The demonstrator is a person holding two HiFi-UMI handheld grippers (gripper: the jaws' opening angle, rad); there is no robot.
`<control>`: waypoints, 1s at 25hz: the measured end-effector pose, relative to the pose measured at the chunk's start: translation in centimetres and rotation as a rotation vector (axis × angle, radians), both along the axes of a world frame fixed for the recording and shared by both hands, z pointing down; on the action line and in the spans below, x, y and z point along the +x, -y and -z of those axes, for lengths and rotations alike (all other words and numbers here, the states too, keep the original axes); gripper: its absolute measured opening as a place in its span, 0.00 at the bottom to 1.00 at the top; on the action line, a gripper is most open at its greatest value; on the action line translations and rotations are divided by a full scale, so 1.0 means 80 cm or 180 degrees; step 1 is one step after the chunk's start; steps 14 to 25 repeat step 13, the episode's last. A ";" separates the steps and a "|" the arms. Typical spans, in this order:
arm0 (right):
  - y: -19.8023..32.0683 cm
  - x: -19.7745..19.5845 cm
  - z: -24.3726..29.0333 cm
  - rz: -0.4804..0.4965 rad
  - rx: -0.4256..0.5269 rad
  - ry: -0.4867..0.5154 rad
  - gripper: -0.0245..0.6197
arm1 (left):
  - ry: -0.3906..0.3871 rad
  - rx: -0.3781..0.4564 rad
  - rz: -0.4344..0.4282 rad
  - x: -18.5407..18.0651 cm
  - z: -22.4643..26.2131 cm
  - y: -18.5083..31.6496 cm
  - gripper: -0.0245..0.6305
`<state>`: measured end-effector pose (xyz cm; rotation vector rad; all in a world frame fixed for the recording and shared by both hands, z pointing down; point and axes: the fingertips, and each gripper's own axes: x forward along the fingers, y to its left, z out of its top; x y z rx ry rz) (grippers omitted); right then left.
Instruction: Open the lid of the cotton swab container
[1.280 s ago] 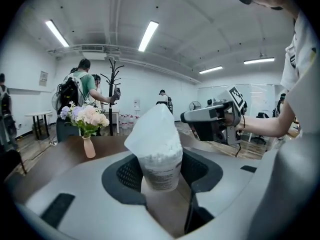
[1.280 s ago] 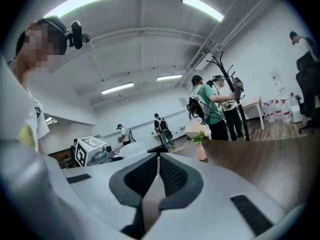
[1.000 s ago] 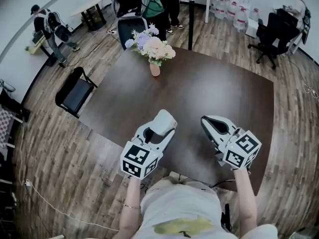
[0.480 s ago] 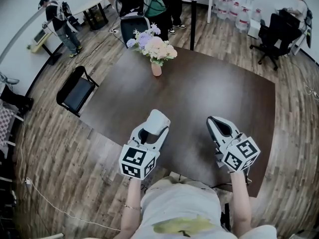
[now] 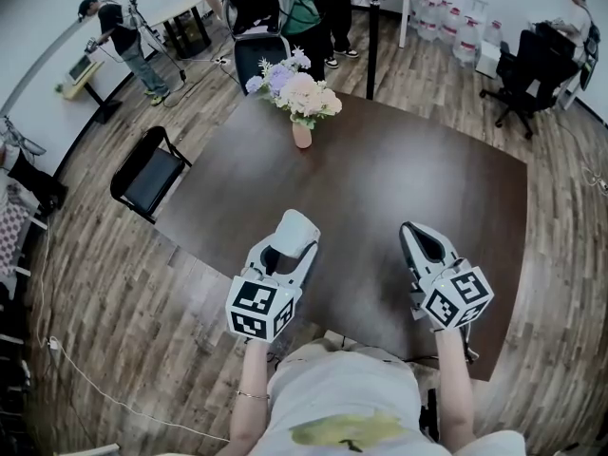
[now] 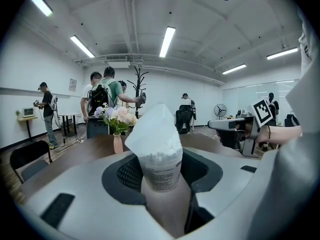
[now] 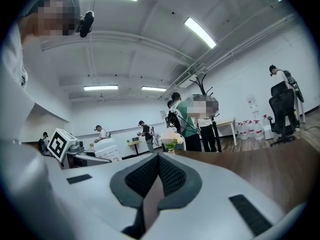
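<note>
My left gripper (image 5: 288, 247) is shut on the cotton swab container (image 5: 297, 228), holding it above the near part of the dark table (image 5: 399, 169). In the left gripper view the container (image 6: 159, 159) stands upright between the jaws of the left gripper (image 6: 161, 184). It is clear, has a printed label and is packed with white swabs. Its white lid (image 6: 152, 126) sits tilted on top. My right gripper (image 5: 421, 240) hovers to the right of it, shut with nothing in it. In the right gripper view the pads of the right gripper (image 7: 152, 186) meet.
A vase of flowers (image 5: 299, 98) stands at the table's far edge. A black chair (image 5: 147, 174) is left of the table. Several people stand beyond the table (image 5: 304, 8), and an office chair (image 5: 522, 74) is at the far right.
Both grippers have drifted slightly apart, the left one with the container a little leftwards, the right one a little rightwards. A person at the far left has walked on.
</note>
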<state>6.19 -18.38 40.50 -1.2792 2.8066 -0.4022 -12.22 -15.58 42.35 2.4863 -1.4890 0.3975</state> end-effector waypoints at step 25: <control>0.008 0.005 -0.007 -0.0093 -0.0023 -0.0011 0.07 | -0.0020 -0.0062 -0.0054 0.006 -0.009 0.008 0.37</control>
